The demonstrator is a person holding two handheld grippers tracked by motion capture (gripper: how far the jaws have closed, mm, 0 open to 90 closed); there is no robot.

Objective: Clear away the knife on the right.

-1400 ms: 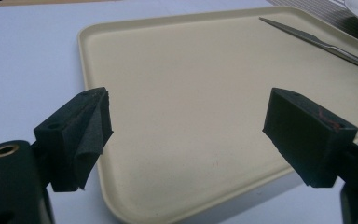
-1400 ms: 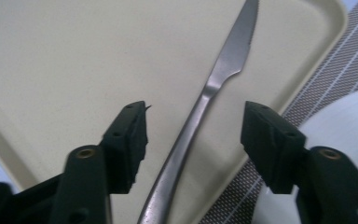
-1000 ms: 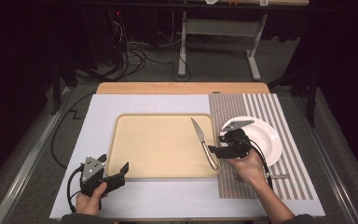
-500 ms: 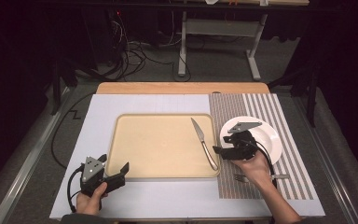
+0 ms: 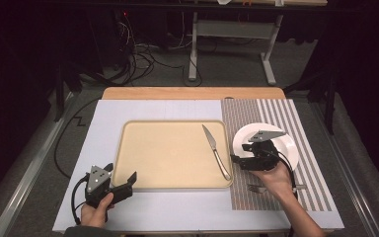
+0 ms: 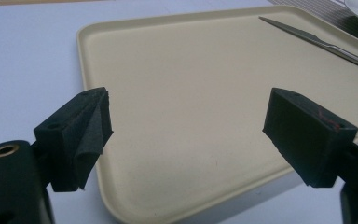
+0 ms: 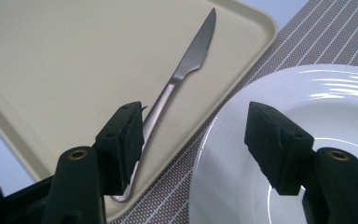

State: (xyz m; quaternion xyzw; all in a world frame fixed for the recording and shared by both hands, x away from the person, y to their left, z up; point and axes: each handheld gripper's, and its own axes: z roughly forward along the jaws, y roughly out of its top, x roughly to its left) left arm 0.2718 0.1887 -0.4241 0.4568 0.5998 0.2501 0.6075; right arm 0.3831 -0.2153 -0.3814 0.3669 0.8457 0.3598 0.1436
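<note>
- Dark room behind, with cables on the floor and a metal stand past the far edge of the table, which is covered by a pale sheet.
- Tray, beige, lies in the middle of the sheet; a striped mat lies just to its right.
- Knife rests on the tray's right side, blade tip pointing away from the person, handle end over the tray's right rim.
- Plate, white, sits on the mat; a fork lies on the mat nearer the person.
- Right gripper hovers over the plate's left edge, between plate and knife. Its jaws have just been opening and stand spread with nothing between the pads; the left pad is just beside the knife handle, the right one over the plate.
- Left gripper sits at the tray's near left corner, jaws spread wide, nothing pinched, aimed across the tray.
</note>
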